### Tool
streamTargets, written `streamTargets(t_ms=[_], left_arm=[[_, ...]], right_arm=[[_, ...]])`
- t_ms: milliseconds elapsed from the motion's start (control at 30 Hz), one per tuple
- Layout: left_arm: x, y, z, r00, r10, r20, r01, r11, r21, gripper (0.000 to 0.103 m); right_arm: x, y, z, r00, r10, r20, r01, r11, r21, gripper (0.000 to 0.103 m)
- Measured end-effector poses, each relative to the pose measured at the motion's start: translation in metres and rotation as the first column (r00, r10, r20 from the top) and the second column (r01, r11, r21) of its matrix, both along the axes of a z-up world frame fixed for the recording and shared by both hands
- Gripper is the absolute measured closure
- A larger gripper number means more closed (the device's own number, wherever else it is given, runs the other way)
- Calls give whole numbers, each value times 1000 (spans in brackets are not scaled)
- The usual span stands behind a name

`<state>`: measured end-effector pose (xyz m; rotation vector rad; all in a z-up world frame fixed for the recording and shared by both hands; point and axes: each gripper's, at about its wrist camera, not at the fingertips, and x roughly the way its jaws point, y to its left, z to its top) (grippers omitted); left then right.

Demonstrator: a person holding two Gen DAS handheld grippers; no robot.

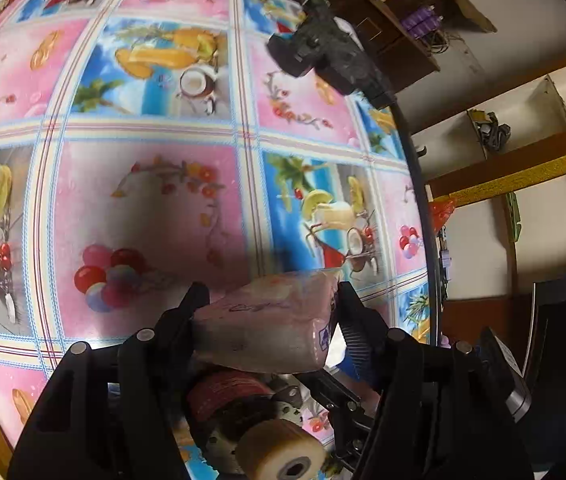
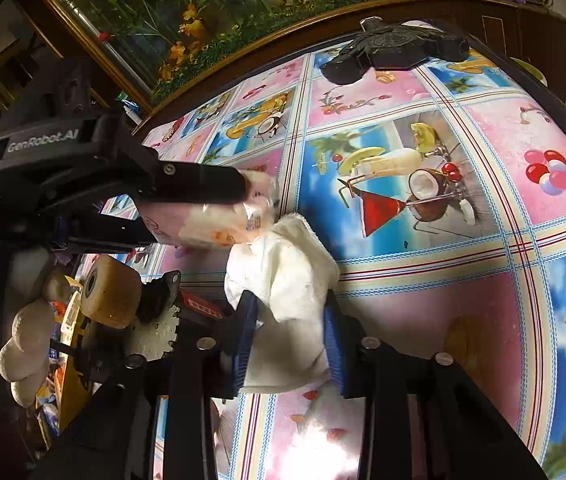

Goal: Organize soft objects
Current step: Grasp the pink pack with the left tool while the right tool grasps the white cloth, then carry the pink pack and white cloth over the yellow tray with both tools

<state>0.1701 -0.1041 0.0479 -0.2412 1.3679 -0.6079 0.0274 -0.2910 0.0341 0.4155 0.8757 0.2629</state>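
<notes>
Now my left gripper (image 1: pixel 269 304) is clamped on a pink plastic-wrapped pack of tissues (image 1: pixel 267 328), one finger pressing each end, and the pack hangs just above the table (image 1: pixel 155 208) near its edge. From the right wrist view the same pack (image 2: pixel 211 220) shows crosswise between the left gripper's (image 2: pixel 239 196) dark fingers, lifted off the cloth-covered tabletop.

My right gripper (image 2: pixel 289 312) is closed on a white cloth (image 2: pixel 283 280). Its blue ribbed pads (image 2: pixel 245 332) squeeze the fabric from both sides, and the bunched upper part of the cloth billows out above the fingertips. The cloth's top corner lies just beside the tissue pack; I cannot tell whether the two touch. The cloth's lower part hangs down between my fingers over the table.

The table is covered with a glossy oilcloth (image 2: pixel 423 200) printed in pink and blue squares with fruit, cocktails and balloons. A black gadget (image 2: pixel 395 50) sits at the far side of the table, well apart from both grippers. Below the table edge, under my left gripper, there is a wheeled toy with a tan wheel (image 1: pixel 283 456), and a framed flower picture (image 2: pixel 243 4) stands behind the table.
</notes>
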Motion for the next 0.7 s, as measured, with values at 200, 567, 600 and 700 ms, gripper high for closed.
streamTargets(t_ms=[200, 567, 600, 700], left_arm=[[-6, 15, 24, 996, 29, 82, -28, 999, -15, 40], [-52, 56, 62, 988, 66, 138, -56, 996, -76, 40], [-60, 63, 67, 987, 72, 146, -59, 994, -89, 40], [-83, 84, 85, 980, 89, 175, -70, 991, -113, 40]], right_arm=[[-6, -7, 4, 1000, -16, 27, 15, 1000, 23, 89], [-17, -19, 14, 995, -68, 72, 67, 998, 13, 90], [-18, -20, 16, 995, -71, 76, 71, 997, 9, 90], [-22, -16, 19, 994, -83, 76, 84, 996, -19, 90]])
